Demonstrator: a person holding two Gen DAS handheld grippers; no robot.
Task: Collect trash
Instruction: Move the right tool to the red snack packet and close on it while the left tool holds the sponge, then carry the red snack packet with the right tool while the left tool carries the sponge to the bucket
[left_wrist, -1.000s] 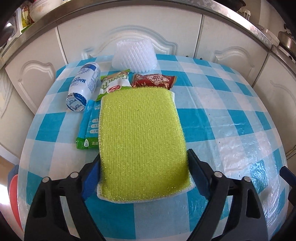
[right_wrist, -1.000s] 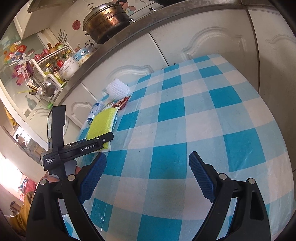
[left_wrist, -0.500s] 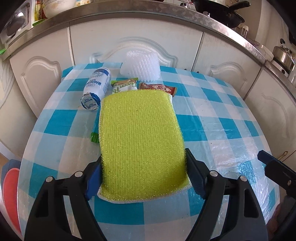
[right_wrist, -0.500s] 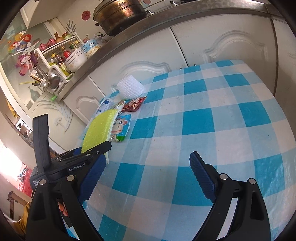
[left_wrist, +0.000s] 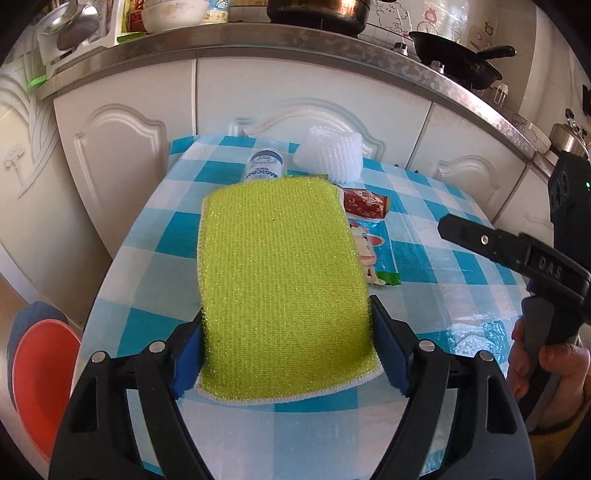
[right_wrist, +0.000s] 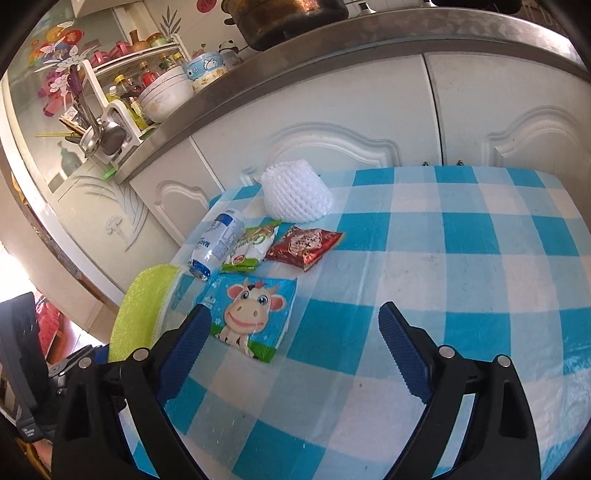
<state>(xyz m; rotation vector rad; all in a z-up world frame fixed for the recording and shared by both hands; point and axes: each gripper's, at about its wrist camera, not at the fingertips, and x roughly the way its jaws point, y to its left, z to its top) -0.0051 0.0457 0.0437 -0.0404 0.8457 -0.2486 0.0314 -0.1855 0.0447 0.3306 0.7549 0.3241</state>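
Checked tablecloth (right_wrist: 461, 236) below white cabinets (right_wrist: 332, 96)

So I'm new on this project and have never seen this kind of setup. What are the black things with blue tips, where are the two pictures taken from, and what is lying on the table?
There is no robot here. A person holds a black two-finger tool in each hand, and a camera on each tool looks forward along its blue-padded fingers.

One picture is taken from the left tool. Its jaws have just been closing and now pinch a yellow-green sponge from both sides. At the right edge you can see the person's hand holding the other tool.

The other picture is from the right tool, which is open and holds nothing.

On the checked tablecloth lie a small bottle, a green snack wrapper, a red snack wrapper, a blue packet with a cartoon cow, and a white foam net.
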